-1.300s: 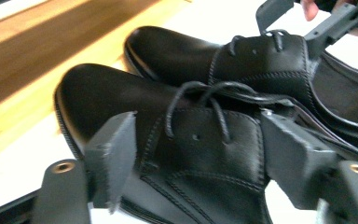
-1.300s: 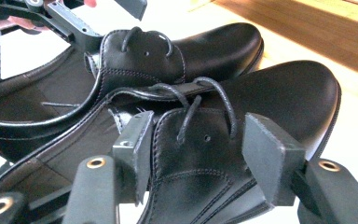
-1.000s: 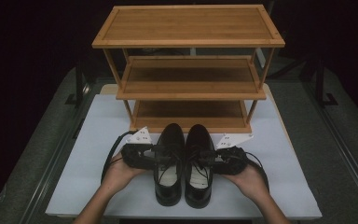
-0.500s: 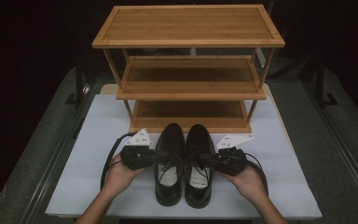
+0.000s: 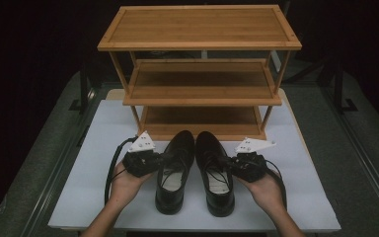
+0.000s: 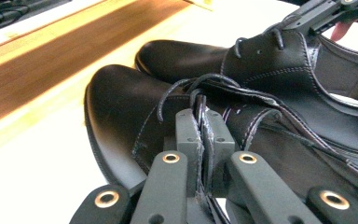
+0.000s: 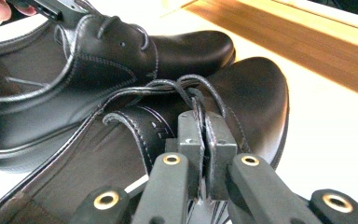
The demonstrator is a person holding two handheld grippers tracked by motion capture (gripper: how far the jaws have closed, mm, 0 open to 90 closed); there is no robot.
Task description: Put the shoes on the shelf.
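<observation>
Both grippers have just closed, the left gripper (image 5: 162, 159) pinching the left black leather lace-up shoe (image 5: 173, 170) and the right gripper (image 5: 229, 165) its mate (image 5: 215, 170), ready for lifting, in front of the three-tier wooden shoe rack (image 5: 200, 74).

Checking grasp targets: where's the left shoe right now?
In the high view the left shoe sits on the white mat, toe toward the wooden rack, beside the right shoe, with the left tongs clamped on its upper.
</observation>
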